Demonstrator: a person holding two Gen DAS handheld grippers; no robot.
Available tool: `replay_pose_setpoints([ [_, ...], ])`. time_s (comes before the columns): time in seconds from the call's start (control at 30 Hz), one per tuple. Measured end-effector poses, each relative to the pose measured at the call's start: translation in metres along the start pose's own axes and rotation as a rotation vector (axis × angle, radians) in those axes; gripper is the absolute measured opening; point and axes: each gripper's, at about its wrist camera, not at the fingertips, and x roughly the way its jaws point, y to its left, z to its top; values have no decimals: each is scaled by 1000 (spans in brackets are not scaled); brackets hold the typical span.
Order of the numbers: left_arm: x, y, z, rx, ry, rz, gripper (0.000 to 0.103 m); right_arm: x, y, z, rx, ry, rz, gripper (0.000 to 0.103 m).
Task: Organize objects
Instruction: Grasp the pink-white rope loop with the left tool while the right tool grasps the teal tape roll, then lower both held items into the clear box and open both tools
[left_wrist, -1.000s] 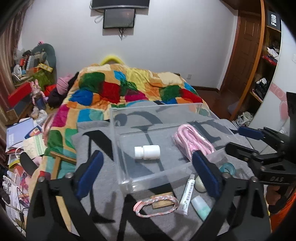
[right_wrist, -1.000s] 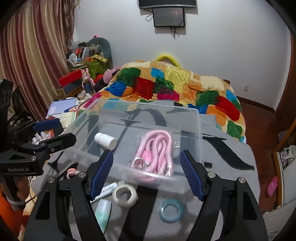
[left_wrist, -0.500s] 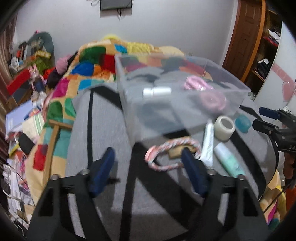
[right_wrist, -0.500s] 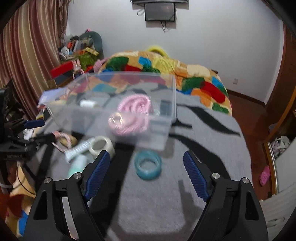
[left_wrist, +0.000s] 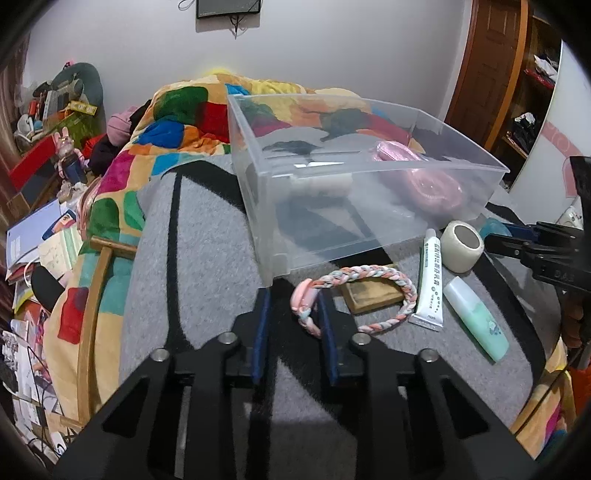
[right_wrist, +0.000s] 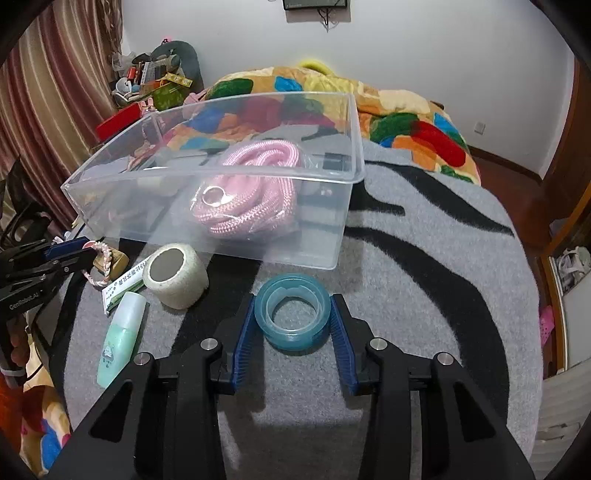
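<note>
A clear plastic bin (left_wrist: 369, 206) (right_wrist: 221, 206) stands on a grey zebra-pattern blanket (right_wrist: 424, 277) and holds a pink rope (right_wrist: 247, 195) and a white bottle (left_wrist: 321, 182). My left gripper (left_wrist: 293, 306) has its jaws narrowed around the pink end of a braided bracelet (left_wrist: 354, 295), which lies on the blanket over a wooden block (left_wrist: 373, 293). My right gripper (right_wrist: 292, 321) has its jaws against both sides of a blue tape roll (right_wrist: 291, 314) resting on the blanket.
In front of the bin lie a white ointment tube (left_wrist: 430, 277), a beige tape roll (left_wrist: 461, 245) (right_wrist: 175, 275) and a mint green bottle (left_wrist: 476, 317) (right_wrist: 122, 338). A colourful quilt (left_wrist: 177, 122) lies behind. Clutter fills the floor at left.
Both grippers dropped lower and closer to the blanket. The left jaws narrowed around the bracelet's end. The right jaws closed in onto the blue tape roll.
</note>
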Motion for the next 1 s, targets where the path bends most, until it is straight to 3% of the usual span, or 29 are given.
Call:
replay_pose_setpoints([
  [0.07, -1, -2, 0, 6, -4, 2, 11, -6, 0, -2, 3, -15, 0, 36],
  [0.33, -23, -5, 0, 7, -46, -23, 11, -37, 9, 0, 0, -89, 27, 36],
  [0.67, -68, -9, 26, -17, -176, -63, 11, -72, 30, 26, -8, -212, 82, 36],
  [1.0, -57, -1, 61, -72, -206, -65, 11, -58, 45, 65, 0, -245, 88, 36],
])
